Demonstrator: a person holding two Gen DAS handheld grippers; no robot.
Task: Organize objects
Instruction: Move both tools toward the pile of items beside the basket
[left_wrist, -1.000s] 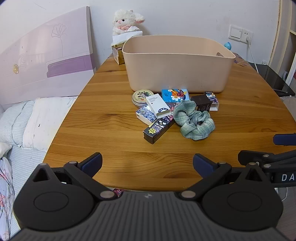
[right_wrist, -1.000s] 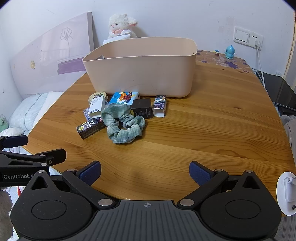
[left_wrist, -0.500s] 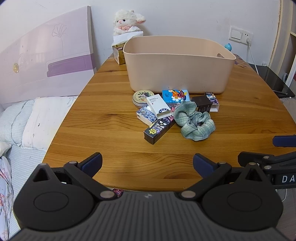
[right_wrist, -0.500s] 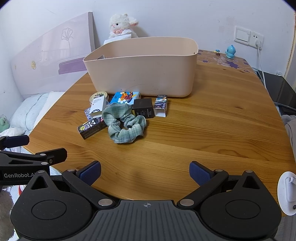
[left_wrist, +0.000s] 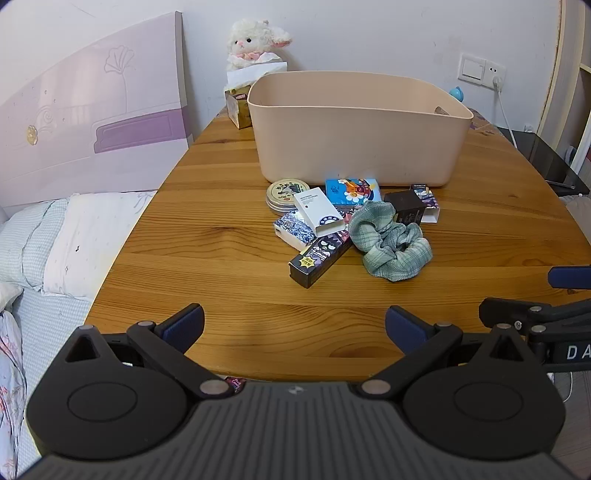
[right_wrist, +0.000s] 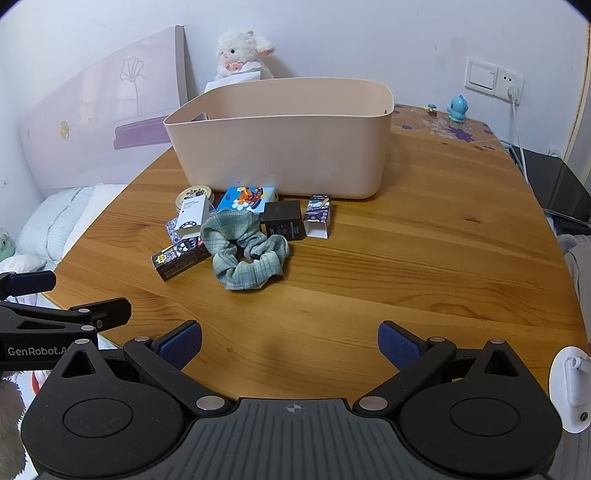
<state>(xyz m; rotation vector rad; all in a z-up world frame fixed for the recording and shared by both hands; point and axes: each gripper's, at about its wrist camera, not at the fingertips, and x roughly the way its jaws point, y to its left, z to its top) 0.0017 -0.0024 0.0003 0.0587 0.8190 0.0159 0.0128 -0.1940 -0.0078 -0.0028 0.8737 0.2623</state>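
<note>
A beige bin (left_wrist: 354, 125) (right_wrist: 288, 144) stands on the round wooden table (left_wrist: 221, 236) (right_wrist: 424, 258). In front of it lies a pile: a green scrunchie (left_wrist: 391, 243) (right_wrist: 245, 251), a round tin (left_wrist: 286, 190) (right_wrist: 194, 194), a white box (left_wrist: 317, 212) (right_wrist: 192, 216), a blue card box (left_wrist: 352, 190) (right_wrist: 247, 197), a dark box (left_wrist: 406, 208) (right_wrist: 282, 219), a long dark box (left_wrist: 319, 256) (right_wrist: 181, 258) and a small purple box (right_wrist: 317, 216). My left gripper (left_wrist: 294, 325) and right gripper (right_wrist: 290, 345) are open and empty, above the near table edge, well short of the pile.
A plush lamb (left_wrist: 255, 40) and a tissue box (left_wrist: 238, 105) stand behind the bin. A purple headboard (left_wrist: 92, 122) and a bed (left_wrist: 48, 236) lie to the left. A blue figurine (right_wrist: 456, 108) and a wall socket with cable (right_wrist: 511, 88) are at the back right.
Both grippers have edged slightly forward toward the pile. Both stay open. Nothing on the table has moved.
</note>
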